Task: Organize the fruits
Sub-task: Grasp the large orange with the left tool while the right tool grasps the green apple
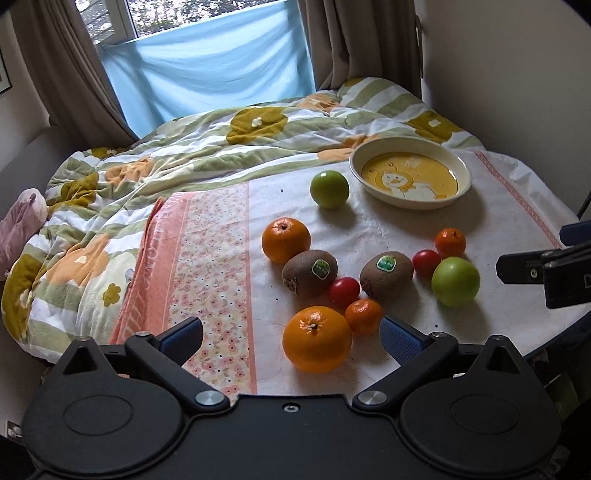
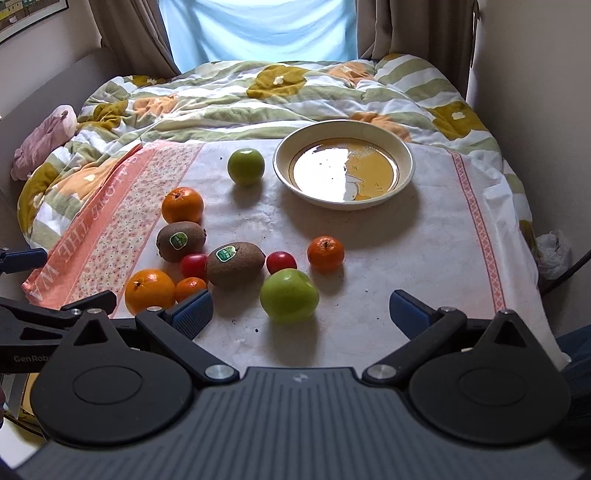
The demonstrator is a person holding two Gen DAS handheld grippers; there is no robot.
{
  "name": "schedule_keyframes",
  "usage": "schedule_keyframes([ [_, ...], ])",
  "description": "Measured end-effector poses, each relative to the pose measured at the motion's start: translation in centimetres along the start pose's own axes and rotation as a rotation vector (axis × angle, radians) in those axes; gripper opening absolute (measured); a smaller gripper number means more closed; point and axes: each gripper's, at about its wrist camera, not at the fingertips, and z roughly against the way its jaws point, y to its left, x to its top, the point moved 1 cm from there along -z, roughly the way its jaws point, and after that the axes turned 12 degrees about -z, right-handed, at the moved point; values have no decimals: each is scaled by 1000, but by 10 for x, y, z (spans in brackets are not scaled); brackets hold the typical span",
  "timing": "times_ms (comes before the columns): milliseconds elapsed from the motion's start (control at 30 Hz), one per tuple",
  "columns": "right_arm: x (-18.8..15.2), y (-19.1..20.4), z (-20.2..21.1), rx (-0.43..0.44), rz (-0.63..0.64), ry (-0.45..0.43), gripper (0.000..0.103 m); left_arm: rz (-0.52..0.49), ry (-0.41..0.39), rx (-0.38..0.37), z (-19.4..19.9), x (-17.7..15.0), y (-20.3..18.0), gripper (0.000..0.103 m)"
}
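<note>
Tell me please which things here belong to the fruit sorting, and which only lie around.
For the job: apples, oranges, kiwis, tomatoes, mandarins, bowl, both open tools.

Lying about: quilt, pink soft toy, curtains.

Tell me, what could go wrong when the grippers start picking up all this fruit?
The fruits are round and lie on a soft cloth, so a nudged one may roll away. The near orange touches a small mandarin, so grabbing it with the open left gripper could bump its neighbour. The plate is shallow, so fruit might roll out.

Both hand-held grippers (image 1: 291, 338) (image 2: 301, 314) wide apart
</note>
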Motion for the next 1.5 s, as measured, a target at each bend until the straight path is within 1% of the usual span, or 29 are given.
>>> schedule_keyframes([
  [100, -4, 1, -21, -7, -11, 14, 103, -42, 0, -39, -21, -7, -2, 101],
  [133, -6, 2, -28, -8, -17, 17, 103, -55, 5, -49, -28, -10, -2, 99],
  [167, -7, 2, -34, -11, -23, 18, 103, -65, 13, -60, -34, -12, -2, 94],
  [233, -10, 3, -44, -20, -36, 21, 103, -73, 24, -89, -46, -16, -2, 89],
  [400, -16, 6, -67, -48, -67, 29, 103, -96, 24, -136, -67, -22, 1, 89],
  [533, -19, 10, -79, -61, -77, 37, 103, -131, 18, -171, -80, -21, -1, 86],
  [600, -20, 11, -85, -74, -78, 38, 103, -145, 18, -189, -86, -20, -2, 82],
  [633, -21, 11, -87, -79, -79, 39, 103, -148, 19, -204, -88, -20, -2, 77],
  [667, -21, 11, -89, -85, -80, 41, 101, -149, 18, -218, -90, -20, -2, 73],
  [733, -20, 11, -93, -92, -85, 45, 98, -154, 27, -239, -93, -20, -4, 68],
  [900, -19, 12, -97, -90, -94, 41, 96, -166, 30, -247, -97, -22, -5, 68],
  [1000, -18, 12, -99, -89, -96, 49, 89, -159, 30, -257, -97, -22, -2, 68],
  [1067, -17, 12, -103, -89, -95, 64, 81, -168, 29, -253, -97, -22, -4, 68],
  [1100, -16, 12, -105, -90, -95, 68, 80, -174, 29, -249, -96, -22, -5, 68],
  [1233, -14, 13, -107, -87, -99, 64, 78, -185, 26, -242, -95, -23, -6, 67],
  [1333, -13, 13, -109, -89, -89, 57, 71, -182, 25, -242, -95, -24, -5, 67],
  [1500, -13, 13, -110, -85, -76, 48, 71, -192, 23, -232, -92, -26, -4, 67],
])
